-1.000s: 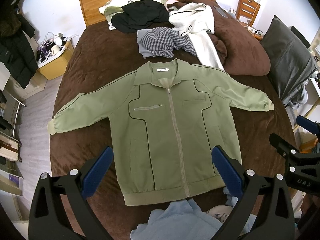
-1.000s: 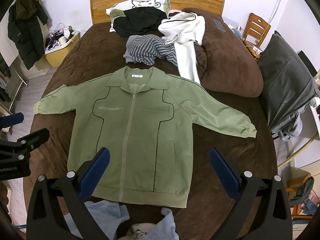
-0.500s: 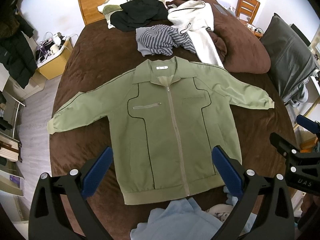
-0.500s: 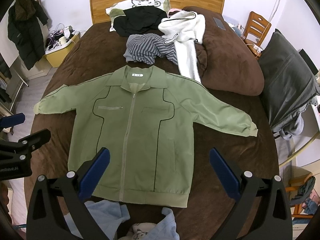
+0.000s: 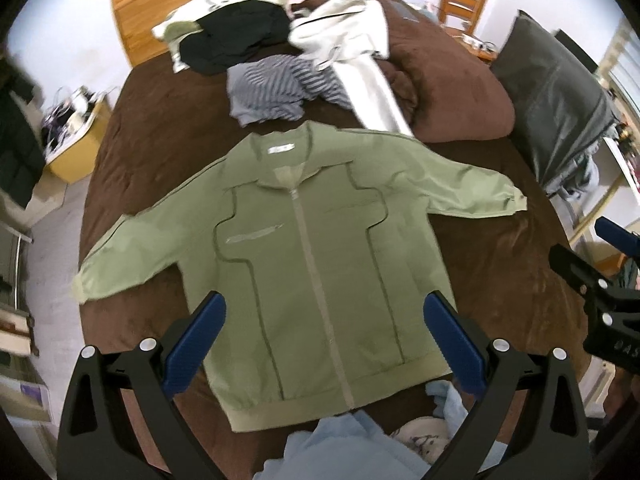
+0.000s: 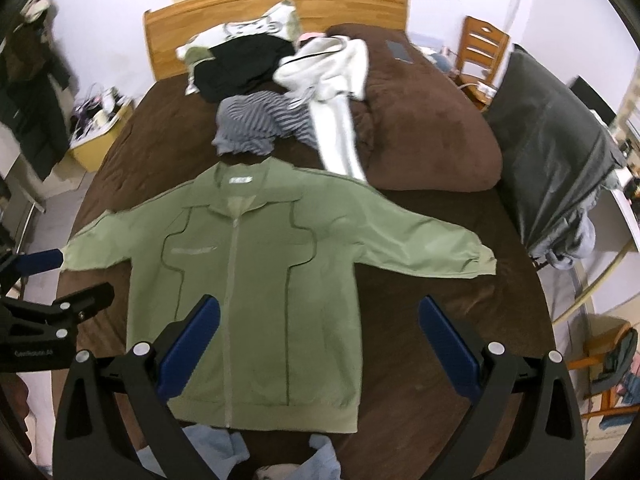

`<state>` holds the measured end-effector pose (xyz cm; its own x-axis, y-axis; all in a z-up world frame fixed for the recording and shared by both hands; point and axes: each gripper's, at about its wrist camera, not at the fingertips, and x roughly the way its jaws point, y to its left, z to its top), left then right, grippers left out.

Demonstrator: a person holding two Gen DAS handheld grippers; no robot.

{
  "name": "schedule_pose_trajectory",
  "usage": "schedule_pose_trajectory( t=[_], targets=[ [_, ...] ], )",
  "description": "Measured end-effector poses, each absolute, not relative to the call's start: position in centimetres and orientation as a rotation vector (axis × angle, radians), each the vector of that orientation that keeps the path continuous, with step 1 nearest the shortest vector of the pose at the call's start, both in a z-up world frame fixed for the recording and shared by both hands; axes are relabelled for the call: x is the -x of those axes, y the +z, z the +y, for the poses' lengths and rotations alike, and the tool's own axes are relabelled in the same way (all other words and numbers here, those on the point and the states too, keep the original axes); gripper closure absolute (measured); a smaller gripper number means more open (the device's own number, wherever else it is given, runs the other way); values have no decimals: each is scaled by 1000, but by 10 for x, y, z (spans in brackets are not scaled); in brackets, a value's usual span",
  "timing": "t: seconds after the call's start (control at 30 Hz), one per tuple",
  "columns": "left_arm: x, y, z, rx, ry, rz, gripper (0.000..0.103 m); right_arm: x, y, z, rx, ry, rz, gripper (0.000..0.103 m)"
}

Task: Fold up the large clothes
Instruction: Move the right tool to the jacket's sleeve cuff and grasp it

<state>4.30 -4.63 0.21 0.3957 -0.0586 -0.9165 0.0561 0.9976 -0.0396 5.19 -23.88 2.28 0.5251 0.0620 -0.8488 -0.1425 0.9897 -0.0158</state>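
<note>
Jacket: an olive-green zip-front jacket with dark piping (image 5: 316, 264) lies face up and flat on the brown plush bedspread (image 5: 168, 136), collar toward the headboard, both sleeves spread out sideways, hem nearest the camera.
Step in hand: likely the first fold. A sleeve should come across the chest, lifted at the cuff so the body stays flat.
Left gripper (image 5: 324, 340): blue-padded fingers spread wide, holding nothing, above the hem.
Right gripper (image 6: 318, 340): likewise spread wide and empty, over the jacket's lower half.
Writing: a white collar label (image 6: 241, 179) is too blurred to read; the clamp body shows pale lettering, not legible with certainty.
Around: a grey striped garment (image 5: 276, 88), a white fleece (image 5: 352, 40) and a black garment (image 5: 236, 40) lie beyond the collar.
</note>
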Motion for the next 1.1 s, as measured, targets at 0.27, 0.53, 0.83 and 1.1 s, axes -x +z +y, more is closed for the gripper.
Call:
schedule_pose_trajectory(
  t=[0.27, 0.53, 0.83, 1.1],
  targets=[
    [-94, -9, -105, -74, -169, 1149, 6, -96, 13, -316, -19, 21, 978, 6],
    [-153, -87, -168, -127, -244, 1159, 6, -146, -66, -400, -139, -79, 954, 6],
    [-204, -234, -237, -216, -310, 1166, 6, -172, -219, -510, -463, -218, 892, 6],
    [-227, -315, -260, -220, -301, 1174, 6, -179, -296, -593, -659, -237, 802, 7]
  ],
)
